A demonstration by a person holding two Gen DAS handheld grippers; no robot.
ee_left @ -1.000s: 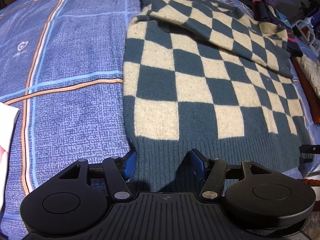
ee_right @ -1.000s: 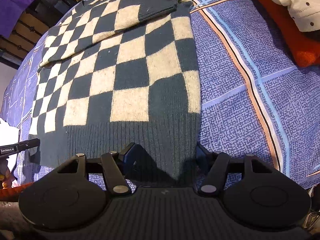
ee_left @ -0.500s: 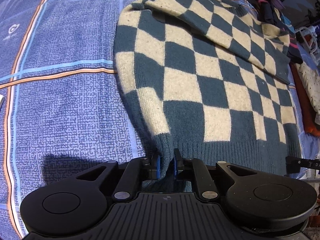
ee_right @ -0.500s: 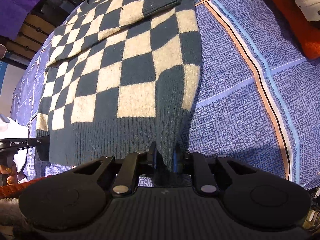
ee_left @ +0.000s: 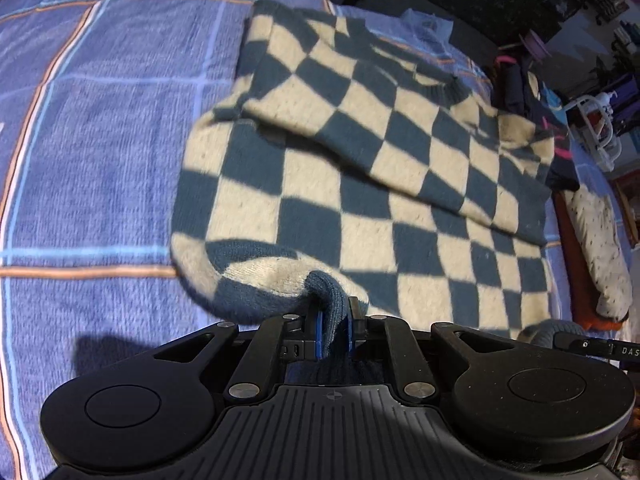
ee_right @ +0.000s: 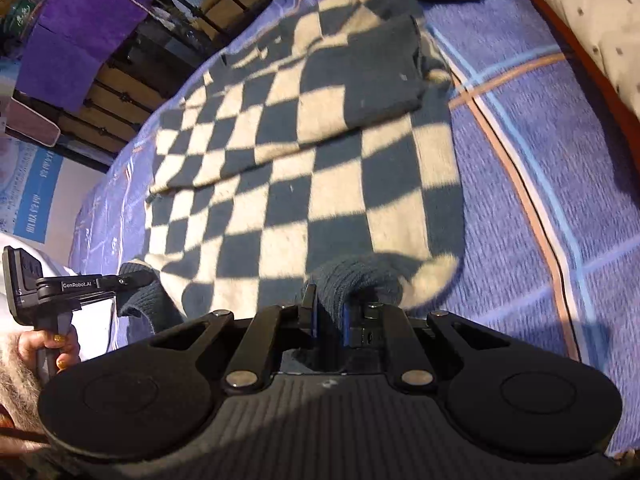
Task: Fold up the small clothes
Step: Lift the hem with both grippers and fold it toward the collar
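Observation:
A teal-and-cream checkered sweater (ee_left: 360, 184) lies flat on a blue plaid bedspread (ee_left: 100, 160), one sleeve folded across its chest. My left gripper (ee_left: 334, 320) pinches the ribbed teal hem at the sweater's left corner; its jaws are still closing on the bunched knit. The corner is lifted and curls over the body. In the right wrist view the same sweater (ee_right: 300, 184) shows my right gripper (ee_right: 330, 312) squeezing the hem at the right corner, jaws closing on the fabric, which is raised off the bed.
A cream dotted cloth on orange fabric (ee_left: 600, 248) lies along the bed's right side, with dark clothes (ee_left: 528, 92) beyond it. A purple cloth (ee_right: 80, 32) hangs behind the metal bed rail (ee_right: 224, 4). A person's hand (ee_right: 60, 344) grips the left handle.
Both grippers went from wide open astride the hem to pinching it. They have lifted the two hem corners and carried them forward over the sweater's body.

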